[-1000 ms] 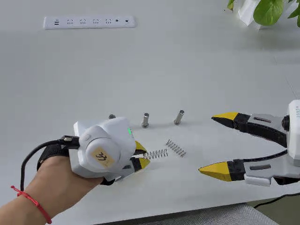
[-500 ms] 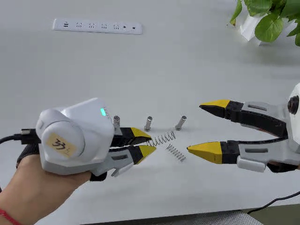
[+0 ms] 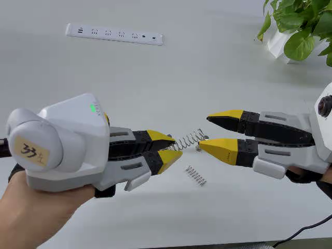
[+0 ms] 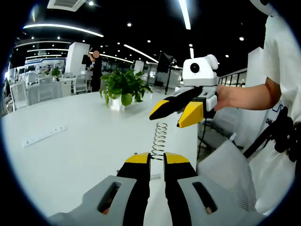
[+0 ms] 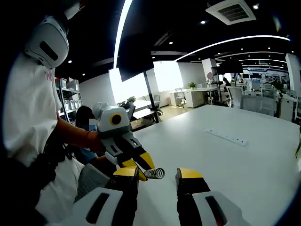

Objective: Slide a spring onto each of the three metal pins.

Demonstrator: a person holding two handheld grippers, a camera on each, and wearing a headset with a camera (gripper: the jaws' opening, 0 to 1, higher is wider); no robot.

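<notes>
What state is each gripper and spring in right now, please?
Left gripper: shut on the held spring.
Right gripper: open.
Held spring: in the air above the table, free end between the right gripper's jaws.
Other spring: lying loose on the table.
Power strip: nothing plugged in.

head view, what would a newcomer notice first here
Two yellow-tipped tools meet nose to nose at the centre: the left tool is shut on one end of a spring, and the right tool holds open jaws about its free end. A second spring lies loose on the white table just below them.
</notes>
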